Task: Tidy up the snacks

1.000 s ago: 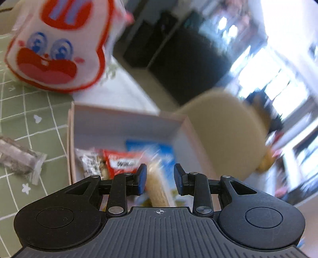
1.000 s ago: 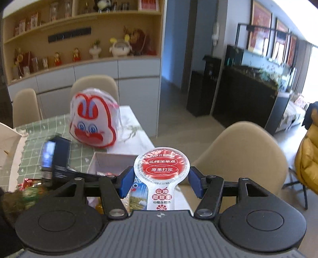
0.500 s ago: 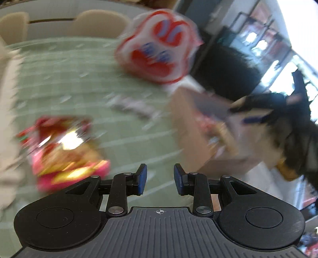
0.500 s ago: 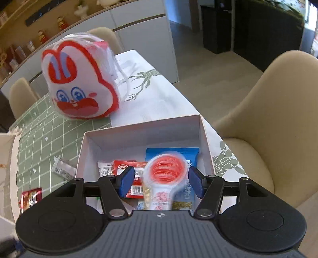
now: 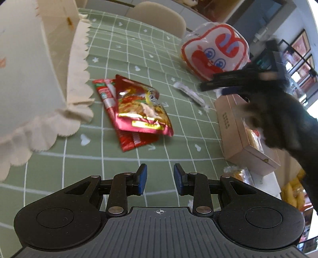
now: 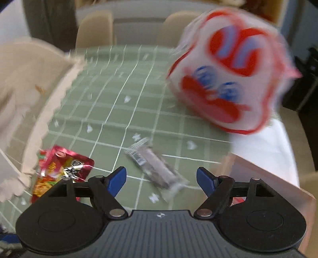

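Two red snack packets (image 5: 139,111) lie overlapped on the green checked tablecloth (image 5: 123,59), ahead of my left gripper (image 5: 160,178). It hovers part-way open with nothing between its blue pads. A clear silver-grey packet (image 6: 157,168) lies flat on the cloth just beyond my right gripper (image 6: 162,176). That gripper's jaws are opening and hold nothing; the pads stand apart from the packet. The open cardboard box (image 5: 232,127) with snacks inside sits at the table's right. The same silver packet (image 5: 190,93) shows between the red packets and the box.
A big rabbit-face bag (image 5: 214,49) stands at the back right of the cloth. A white frilled paper bag (image 5: 29,69) fills the left side. A person's dark-gloved hand (image 5: 278,119) is blurred over the box. Beige chairs (image 5: 157,17) stand behind the table.
My right gripper has let go of the round red-lidded cup, widened its jaws and swung left from the box to the silver packet. My left gripper moved from the box toward the red packets.
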A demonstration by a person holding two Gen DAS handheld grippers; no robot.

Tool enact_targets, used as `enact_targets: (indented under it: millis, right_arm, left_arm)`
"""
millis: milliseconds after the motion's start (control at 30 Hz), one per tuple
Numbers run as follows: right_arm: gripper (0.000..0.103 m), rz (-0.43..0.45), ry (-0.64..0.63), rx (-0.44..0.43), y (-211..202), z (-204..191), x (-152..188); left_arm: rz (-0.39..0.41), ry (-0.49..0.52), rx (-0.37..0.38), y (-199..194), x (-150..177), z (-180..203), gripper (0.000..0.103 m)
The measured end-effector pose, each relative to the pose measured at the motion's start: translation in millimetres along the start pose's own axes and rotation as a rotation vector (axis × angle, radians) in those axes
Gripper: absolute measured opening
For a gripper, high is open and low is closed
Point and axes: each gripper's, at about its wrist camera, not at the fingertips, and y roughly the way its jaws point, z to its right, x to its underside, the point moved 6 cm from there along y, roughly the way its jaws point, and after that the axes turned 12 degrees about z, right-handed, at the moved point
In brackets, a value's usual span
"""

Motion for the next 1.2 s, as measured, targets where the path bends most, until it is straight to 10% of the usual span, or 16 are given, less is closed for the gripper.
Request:
enact_targets:
  millis: [233,600,1200]
  right_arm:
    - [0.077,-0.131,0.041,-0.023,44.7,0.7,6.9]
    - [0.017,-0.134,0.124,-0.189,-19.7,-23.4,44.2]
    - [0.017,-0.03,0.291,-0.258,-22.1,-82.7,61.9]
  left_arm:
    - [0.027,-0.069,-0.017,-16.3,5.3,-17.7,0.033]
    - [0.127,-0.067,-0.086,-3.1,-38.0,-38.0,0.033]
    - [0.145,-0.156,-0.085,76.6,-78.8,-60.2,0.033]
